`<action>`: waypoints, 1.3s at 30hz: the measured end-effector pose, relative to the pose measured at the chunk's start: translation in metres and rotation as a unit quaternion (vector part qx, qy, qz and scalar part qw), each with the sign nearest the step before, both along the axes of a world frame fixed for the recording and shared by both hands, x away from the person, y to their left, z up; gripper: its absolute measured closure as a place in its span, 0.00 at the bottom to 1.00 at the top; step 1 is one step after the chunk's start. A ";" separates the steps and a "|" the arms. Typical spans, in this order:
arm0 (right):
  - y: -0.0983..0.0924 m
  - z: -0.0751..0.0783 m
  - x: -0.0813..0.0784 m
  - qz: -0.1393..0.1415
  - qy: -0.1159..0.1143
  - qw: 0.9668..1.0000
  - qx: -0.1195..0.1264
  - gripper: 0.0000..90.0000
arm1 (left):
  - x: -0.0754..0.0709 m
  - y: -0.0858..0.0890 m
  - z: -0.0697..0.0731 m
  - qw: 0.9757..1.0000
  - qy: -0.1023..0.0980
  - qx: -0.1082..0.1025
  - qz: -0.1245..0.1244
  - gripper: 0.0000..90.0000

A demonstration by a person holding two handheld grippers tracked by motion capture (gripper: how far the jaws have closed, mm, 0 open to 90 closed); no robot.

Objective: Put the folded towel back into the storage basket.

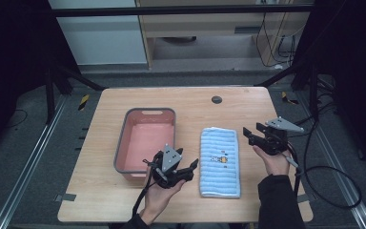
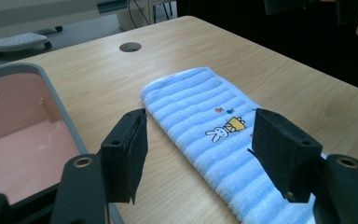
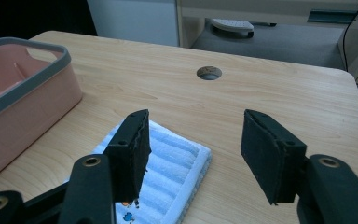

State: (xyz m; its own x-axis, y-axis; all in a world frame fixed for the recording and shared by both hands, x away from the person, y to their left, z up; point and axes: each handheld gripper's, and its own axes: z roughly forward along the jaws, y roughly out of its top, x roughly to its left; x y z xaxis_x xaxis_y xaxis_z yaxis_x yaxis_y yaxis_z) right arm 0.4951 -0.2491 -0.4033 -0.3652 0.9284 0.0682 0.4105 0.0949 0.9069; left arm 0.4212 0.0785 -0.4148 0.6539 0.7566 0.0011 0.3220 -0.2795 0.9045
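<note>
— Black pads of my left gripper (image 2: 205,158) rise closest, spread wide with nothing between them, hovering over the near end of the folded blue towel (image 2: 214,135).

— Where does the towel lie?

— Flat on the tabletop (image 1: 190,100), right of the middle, beside the pink basket (image 1: 122,148). Its near corner is cut off behind my pad.

— And your other hand?

— My right gripper (image 1: 249,135) stands open too, empty, just off the towel's far right corner. One pad hides part of that corner; the basket's far wall is cropped.
</note>
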 end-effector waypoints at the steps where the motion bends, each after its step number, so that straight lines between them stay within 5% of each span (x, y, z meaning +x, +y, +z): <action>1: 0.000 -0.001 0.000 -0.001 0.002 1.000 0.001 0.47 | 0.000 -0.001 -0.001 1.000 0.002 0.001 -0.001 0.40; 39: 0.013 -0.056 0.035 0.007 0.065 0.998 -0.025 0.52 | 0.009 -0.034 -0.063 0.997 0.071 0.039 -0.004 0.52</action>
